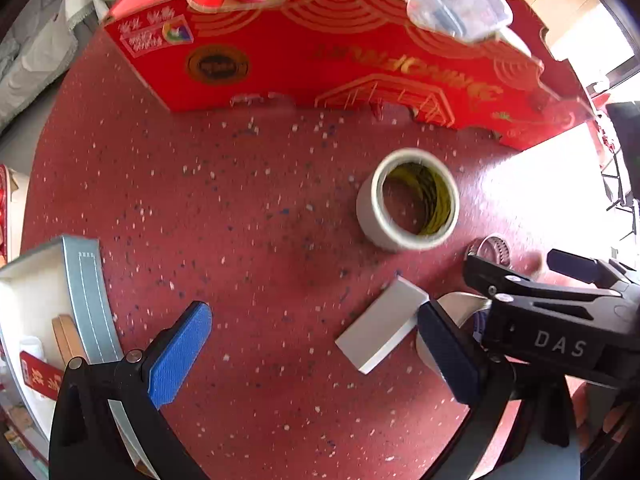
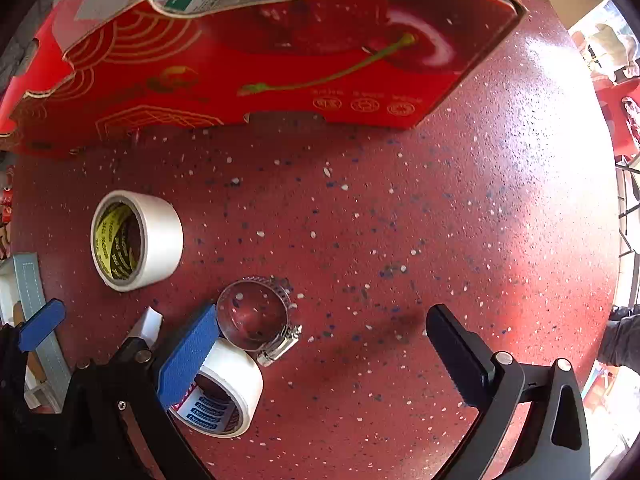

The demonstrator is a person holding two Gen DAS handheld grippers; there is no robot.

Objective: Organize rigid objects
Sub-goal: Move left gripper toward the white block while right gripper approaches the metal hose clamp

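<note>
**Left wrist and right wrist views over the speckled red table**

Left wrist camera alone shows the grey-rimmed tray [image 1: 86,296] just outside the left claw's [image 1: 316,350] left finger, and a small white block [image 1: 382,326] touching its right finger. That claw gapes wide, holding nothing. A large white tape roll [image 1: 408,200] stands ahead, slightly right, before the red cardboard box [image 1: 320,56]. The right claw's black body enters from the right.

Right wrist camera alone shows a metal hose clamp [image 2: 256,316] just beside the right claw's [image 2: 324,356] left finger, and a smaller tape roll [image 2: 224,392] partly under that finger. This claw is wide apart too, empty. The large roll [image 2: 136,240] sits ahead-left.
</note>
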